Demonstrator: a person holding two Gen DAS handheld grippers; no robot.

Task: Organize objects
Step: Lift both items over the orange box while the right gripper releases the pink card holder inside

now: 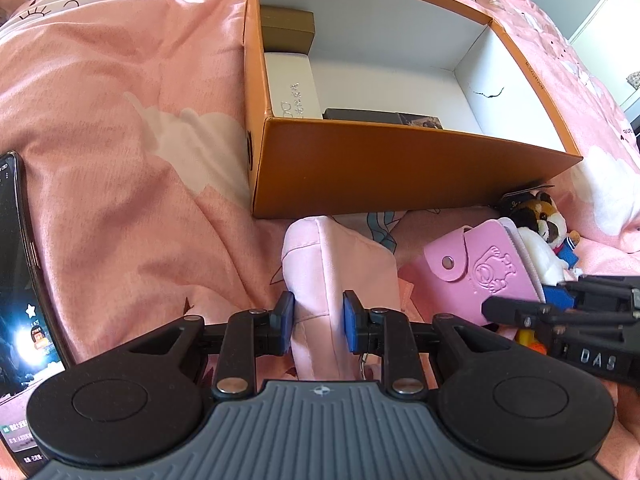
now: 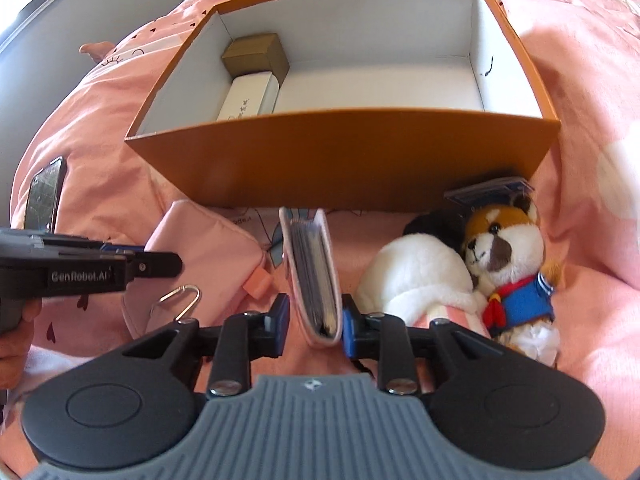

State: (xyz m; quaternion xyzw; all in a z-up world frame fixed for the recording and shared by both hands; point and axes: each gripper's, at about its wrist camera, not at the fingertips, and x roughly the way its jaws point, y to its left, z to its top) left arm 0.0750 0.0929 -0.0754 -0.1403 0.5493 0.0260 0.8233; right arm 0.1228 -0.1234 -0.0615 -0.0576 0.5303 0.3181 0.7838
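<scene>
Between the jaws of the left gripper (image 1: pixel 318 316): a pink pouch (image 1: pixel 336 264), clamped across its soft body, lower end resting on the bed cover (image 1: pixel 120 120). A metal clip (image 2: pixel 180 300) lying beside the pouch.

Between the jaws of the right gripper (image 2: pixel 314 320): a pink card holder (image 2: pixel 312 276), standing on edge with the cards facing up. Jaws apart: right-hand pad against the cover, a visible gap at the left-hand pad. Not yet a grip.

Directly ahead of both sets of jaws: an open orange box (image 1: pixel 400 168), its near wall just beyond the pouch and the card holder.

Already stowed, along the left side and near wall of the box:
- a gold carton (image 1: pixel 286 28) in the far corner;
- a white case (image 1: pixel 294 84) touching it on the near side;
- a dark flat item (image 1: pixel 360 115) against the near wall, only partly visible.

Most of the box floor bare.

Left outside the box:
- the pouch, in hand;
- the card holder, about to be gripped;
- right of the right jaws, a white plush toy (image 2: pixel 416 272) and a brown-and-white plush dog (image 2: pixel 508 264), touching each other, close to the box wall.

Far left of the left jaws: a phone (image 1: pixel 16 260), screen lit; probably not part of the job.

Judged status: close to halfway, three items in, four out.
</scene>
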